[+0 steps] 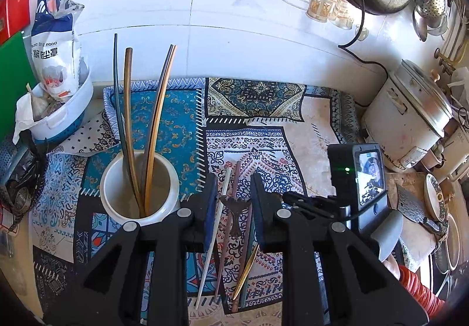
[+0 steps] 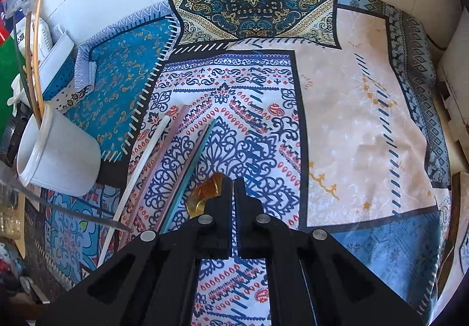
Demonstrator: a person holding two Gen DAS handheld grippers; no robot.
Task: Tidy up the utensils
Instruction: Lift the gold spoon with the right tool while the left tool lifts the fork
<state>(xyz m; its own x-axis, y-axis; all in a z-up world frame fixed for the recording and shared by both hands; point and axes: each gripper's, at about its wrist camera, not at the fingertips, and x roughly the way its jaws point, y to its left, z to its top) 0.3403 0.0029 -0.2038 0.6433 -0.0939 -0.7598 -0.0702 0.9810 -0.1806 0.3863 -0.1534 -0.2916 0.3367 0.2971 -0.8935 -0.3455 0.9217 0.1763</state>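
My right tongs (image 2: 234,183) are pinched shut, empty as far as I can see, a gold spoon (image 2: 206,194) just left of the tips. Left tongs (image 1: 234,194) stand slightly apart above loose chopsticks (image 1: 211,238); cup (image 1: 140,185) to their left. Thin, slippery, light: I'd grip mid-shaft.

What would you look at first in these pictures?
The bright patchwork cloth covering the counter grabs the eye first. On its left stands a white cup with tall chopsticks sticking up out of it. More chopsticks lie loose on the cloth in the middle, right by the two black claws, left and right.
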